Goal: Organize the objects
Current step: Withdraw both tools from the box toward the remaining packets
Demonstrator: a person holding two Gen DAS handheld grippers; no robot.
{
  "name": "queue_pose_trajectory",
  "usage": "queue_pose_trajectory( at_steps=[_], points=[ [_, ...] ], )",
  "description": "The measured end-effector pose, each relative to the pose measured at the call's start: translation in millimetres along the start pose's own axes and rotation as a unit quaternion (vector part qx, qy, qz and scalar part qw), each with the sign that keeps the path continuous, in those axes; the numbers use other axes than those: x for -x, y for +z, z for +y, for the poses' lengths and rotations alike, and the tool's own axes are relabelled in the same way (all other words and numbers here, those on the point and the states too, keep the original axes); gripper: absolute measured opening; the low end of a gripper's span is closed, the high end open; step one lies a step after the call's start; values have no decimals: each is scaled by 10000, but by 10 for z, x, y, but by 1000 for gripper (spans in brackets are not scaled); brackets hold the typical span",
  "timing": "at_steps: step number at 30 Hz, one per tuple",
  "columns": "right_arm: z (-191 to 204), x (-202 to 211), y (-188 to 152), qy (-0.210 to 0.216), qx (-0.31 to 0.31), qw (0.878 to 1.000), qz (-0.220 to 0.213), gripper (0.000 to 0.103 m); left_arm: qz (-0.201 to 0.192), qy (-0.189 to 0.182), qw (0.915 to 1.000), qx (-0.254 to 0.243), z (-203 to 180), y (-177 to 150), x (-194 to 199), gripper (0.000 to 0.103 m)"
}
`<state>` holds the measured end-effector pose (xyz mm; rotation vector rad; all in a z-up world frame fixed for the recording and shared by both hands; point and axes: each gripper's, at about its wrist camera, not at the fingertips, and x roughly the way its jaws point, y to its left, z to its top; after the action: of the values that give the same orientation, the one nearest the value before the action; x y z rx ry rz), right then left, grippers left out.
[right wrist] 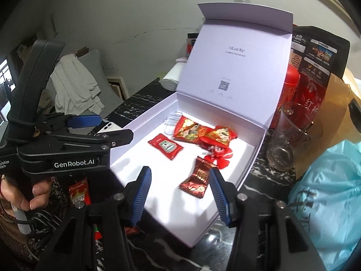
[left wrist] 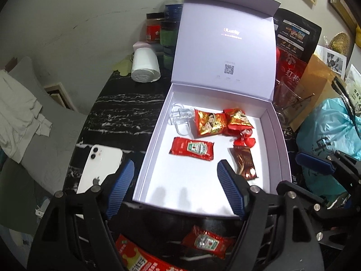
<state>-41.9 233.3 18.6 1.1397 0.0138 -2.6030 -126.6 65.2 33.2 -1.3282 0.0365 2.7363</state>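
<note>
A white gift box (left wrist: 153,140) (right wrist: 250,164) lies on the black marble table with its lid standing up. Inside lie a ketchup packet (left wrist: 191,148) (right wrist: 165,146), two red-gold snack packets (left wrist: 209,122) (right wrist: 203,131), a brown candy (left wrist: 244,162) (right wrist: 195,179), a red ornament (left wrist: 244,140) and a clear glass mug (left wrist: 180,117). My left gripper (left wrist: 176,187) (right wrist: 115,126) hangs open over the box's near-left corner, holding nothing. My right gripper (right wrist: 180,195) (left wrist: 291,171) stands open above the near edge, with the candy lying loose beyond its tips. A second ketchup packet (left wrist: 207,241) and a red snack bag (left wrist: 135,257) lie before the box.
A white phone (left wrist: 99,167) lies left of the box. Behind it are a paper roll (left wrist: 145,67) and stacked jars (left wrist: 169,29). To the right stand a tall empty glass (right wrist: 282,140), a red tin (right wrist: 290,90), dark snack bags and a teal plastic bag (right wrist: 327,192).
</note>
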Motion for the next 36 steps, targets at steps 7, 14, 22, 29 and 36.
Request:
queue_pose_trajectory(
  at_steps=[7,14,22,29,36],
  points=[
    [155,47,-114,34,100,9999,33,55,55,-31,10000,60,44,-176,90,76],
    [315,148,-205,129,263,9996,23,55,141,-112,9998,130,88,-335,190,76],
    [500,259,-288,292,472,9985,-30,55,180,-102,9996,214,154,-511,315,76],
    [655,291,-429,466,672,9966,-11,55,309,-138,9991,260,220,-719,336,76],
    [768,242,-673,658,780,9945,226,55,512,-247,9977,377,286,-1001,333,76]
  ],
)
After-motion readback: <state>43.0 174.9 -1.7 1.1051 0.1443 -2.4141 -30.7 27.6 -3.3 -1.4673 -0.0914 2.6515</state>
